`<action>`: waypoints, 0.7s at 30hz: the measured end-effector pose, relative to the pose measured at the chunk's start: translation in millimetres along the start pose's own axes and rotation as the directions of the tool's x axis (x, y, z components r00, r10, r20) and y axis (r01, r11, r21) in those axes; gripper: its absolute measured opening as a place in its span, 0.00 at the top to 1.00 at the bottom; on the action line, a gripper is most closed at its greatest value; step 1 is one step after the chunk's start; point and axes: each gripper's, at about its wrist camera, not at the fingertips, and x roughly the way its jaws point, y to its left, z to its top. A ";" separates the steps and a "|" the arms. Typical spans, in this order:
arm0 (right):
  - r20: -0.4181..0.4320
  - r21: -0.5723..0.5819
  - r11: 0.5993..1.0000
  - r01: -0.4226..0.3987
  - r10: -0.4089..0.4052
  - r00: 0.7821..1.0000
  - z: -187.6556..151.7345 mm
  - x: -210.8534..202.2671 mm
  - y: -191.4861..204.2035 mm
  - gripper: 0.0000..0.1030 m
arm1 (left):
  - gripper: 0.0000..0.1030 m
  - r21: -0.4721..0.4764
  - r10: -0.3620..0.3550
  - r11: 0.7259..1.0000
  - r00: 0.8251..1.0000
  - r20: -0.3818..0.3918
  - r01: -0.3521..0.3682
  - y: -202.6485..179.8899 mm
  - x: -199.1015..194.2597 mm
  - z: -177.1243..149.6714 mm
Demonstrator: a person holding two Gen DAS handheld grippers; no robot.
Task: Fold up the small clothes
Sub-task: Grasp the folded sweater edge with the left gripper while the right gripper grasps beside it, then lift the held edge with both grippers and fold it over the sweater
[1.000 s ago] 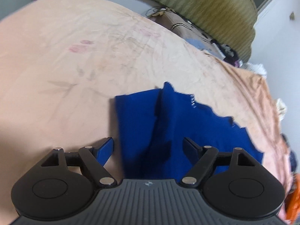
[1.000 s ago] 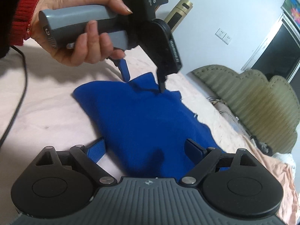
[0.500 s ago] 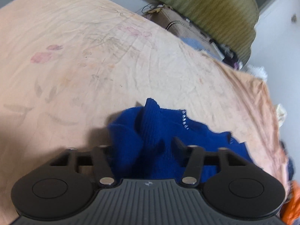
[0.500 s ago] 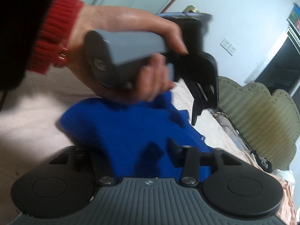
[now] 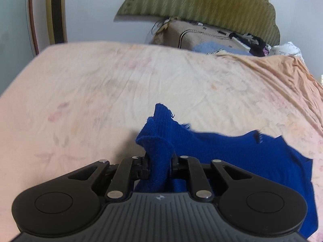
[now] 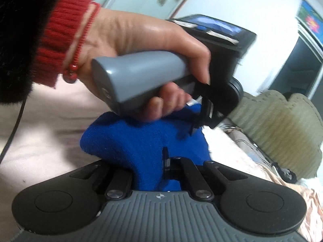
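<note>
A small royal-blue knit garment lies on the peach bedsheet. My left gripper is shut on a bunched edge of it, and the cloth stands up between the jaws. In the right wrist view the same garment is pinched in my right gripper, which is shut on it. The left gripper and the hand holding it show just above and beyond the cloth there. Both gripped edges are raised off the sheet.
A green scalloped headboard stands at the far end of the bed, with a pile of clothes and a tan bag in front of it. A black cable runs over the sheet at the left.
Both grippers went from open above the flat garment to shut on its edges. The cloth is bunched and lifted, and both grippers have tilted up toward the headboard.
</note>
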 end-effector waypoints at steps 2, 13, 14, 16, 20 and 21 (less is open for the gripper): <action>0.009 0.027 0.999 0.027 -0.028 1.000 -4.6 -12.1 -12.9 0.95 | 0.87 0.002 0.006 1.000 1.000 0.005 -0.006 -10.2 -7.4 5.0; -0.006 0.153 0.981 0.121 -0.122 0.993 -43.8 -60.4 -67.3 0.96 | 0.87 0.082 0.064 0.995 0.998 0.005 -0.065 -82.9 -19.8 10.8; -0.008 0.162 0.978 0.128 -0.128 0.992 -47.1 -64.0 -69.0 0.96 | 0.87 0.090 0.069 0.994 0.998 0.002 -0.069 -89.2 -20.0 10.4; -0.015 0.180 0.973 0.141 -0.140 0.990 -54.7 -68.9 -76.0 0.96 | 0.87 0.104 0.072 0.992 0.997 -0.007 -0.071 -102.2 -18.2 9.2; -0.030 0.226 0.961 0.162 -0.159 0.987 -68.8 -83.0 -87.3 0.96 | 0.87 0.138 0.070 0.988 0.997 -0.013 -0.068 -128.4 -15.8 6.9; -0.035 0.237 0.957 0.167 -0.163 0.986 -72.3 -85.6 -91.8 0.96 | 0.87 0.147 0.069 0.987 0.997 -0.014 -0.067 -135.8 -15.0 6.7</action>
